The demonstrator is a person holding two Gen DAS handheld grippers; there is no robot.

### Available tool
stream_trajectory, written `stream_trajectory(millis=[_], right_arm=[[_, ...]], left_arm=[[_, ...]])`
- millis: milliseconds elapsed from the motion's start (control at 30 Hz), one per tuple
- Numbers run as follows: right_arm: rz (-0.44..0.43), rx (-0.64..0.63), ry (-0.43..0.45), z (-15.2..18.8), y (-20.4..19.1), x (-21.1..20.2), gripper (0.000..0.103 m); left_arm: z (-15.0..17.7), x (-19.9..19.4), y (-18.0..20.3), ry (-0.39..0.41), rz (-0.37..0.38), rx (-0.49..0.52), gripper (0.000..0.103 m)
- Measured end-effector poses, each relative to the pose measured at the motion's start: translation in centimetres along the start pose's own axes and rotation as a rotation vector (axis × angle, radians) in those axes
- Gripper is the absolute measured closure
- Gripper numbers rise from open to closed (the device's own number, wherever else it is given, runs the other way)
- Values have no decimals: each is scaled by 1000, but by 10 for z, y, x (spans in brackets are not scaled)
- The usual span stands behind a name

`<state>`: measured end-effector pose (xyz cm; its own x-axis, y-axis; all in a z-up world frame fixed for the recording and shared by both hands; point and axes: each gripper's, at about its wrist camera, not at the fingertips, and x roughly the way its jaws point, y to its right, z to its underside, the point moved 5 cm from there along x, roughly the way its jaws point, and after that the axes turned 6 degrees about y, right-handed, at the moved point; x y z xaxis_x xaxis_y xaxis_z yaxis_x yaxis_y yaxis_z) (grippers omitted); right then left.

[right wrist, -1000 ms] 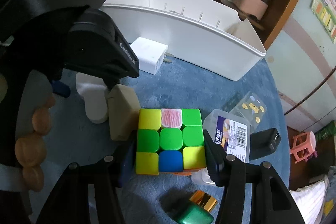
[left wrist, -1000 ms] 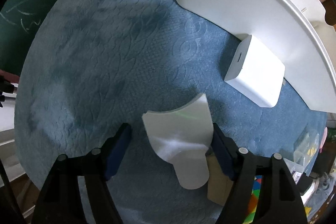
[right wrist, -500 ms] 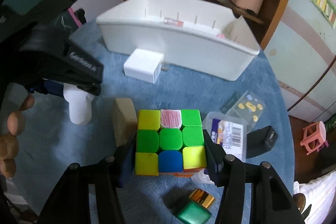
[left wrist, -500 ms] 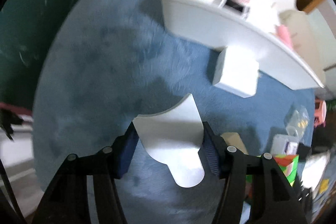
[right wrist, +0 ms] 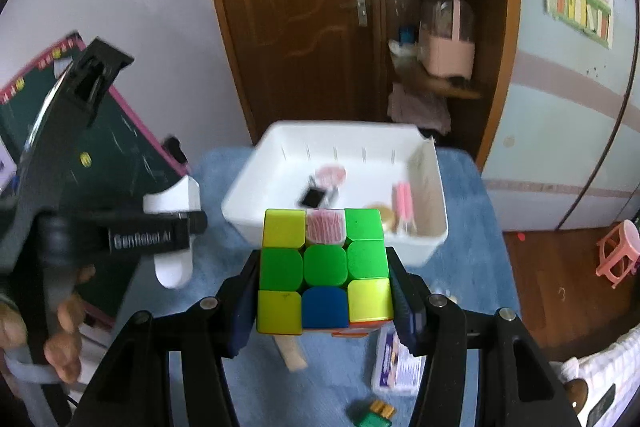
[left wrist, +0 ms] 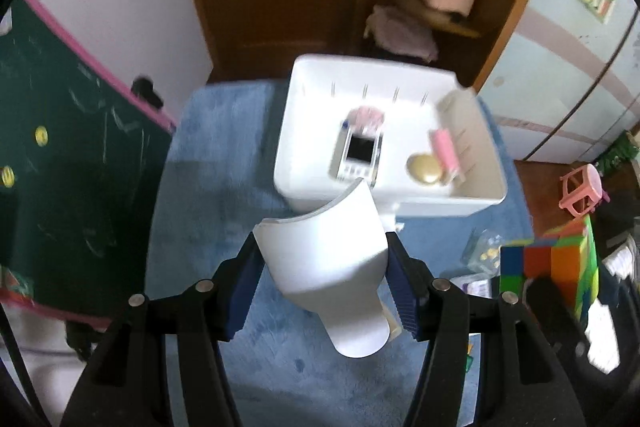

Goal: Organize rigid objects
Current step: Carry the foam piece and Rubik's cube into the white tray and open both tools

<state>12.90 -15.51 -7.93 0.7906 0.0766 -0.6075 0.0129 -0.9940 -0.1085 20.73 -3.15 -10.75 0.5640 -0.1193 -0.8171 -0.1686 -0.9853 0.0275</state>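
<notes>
My left gripper (left wrist: 326, 283) is shut on a white curved plastic piece (left wrist: 328, 267) and holds it up above the blue mat, in front of the white bin (left wrist: 304, 131). My right gripper (right wrist: 324, 287) is shut on a colourful puzzle cube (right wrist: 324, 267) and holds it raised, just short of the white bin (right wrist: 248, 195). The cube also shows at the right of the left wrist view (left wrist: 552, 271). The left gripper with the white piece shows at the left of the right wrist view (right wrist: 172, 227). The bin holds a small device with a dark screen (left wrist: 360, 151), a pink item (left wrist: 444, 151) and a gold round item (left wrist: 424, 167).
On the blue mat (right wrist: 460, 267) lie a clear labelled box (right wrist: 396, 367), a beige block (right wrist: 294, 353) and a green and gold item (right wrist: 372, 415). A chalkboard (left wrist: 60, 155) stands left. A wooden door and shelves are behind the bin. A pink stool (right wrist: 618, 251) stands on the floor at right.
Both grippers have lifted their objects off the mat and tilted up toward the bin. The left gripper closed fully on the white piece. The bin's inside has come into view.
</notes>
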Motion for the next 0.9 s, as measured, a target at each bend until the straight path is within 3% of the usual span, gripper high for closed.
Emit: stream_trajectory(millis=[267,467,567,700,800,900], right_arm=[[0,-39,96,-75,1,-18,46],[7,-36,118,-126,18,3,46],[0,2,99,-147,35,33,46],[-24,77,24,-157,58,100,46],[-5,92,-53,-150,71,158,46],[10,92,-138,-129,78,211,46]], left_arm=[[-53,-28,-5,114,7,46,40],[-99,-19,-9,180,-39,88,40],[-117,1,-10,177,-53,98,40],[-120,54,-11,110,-81,123,40],[-106,99,-12,44,-98,143,40],[-92,140,-10,-23,-48,130,40]])
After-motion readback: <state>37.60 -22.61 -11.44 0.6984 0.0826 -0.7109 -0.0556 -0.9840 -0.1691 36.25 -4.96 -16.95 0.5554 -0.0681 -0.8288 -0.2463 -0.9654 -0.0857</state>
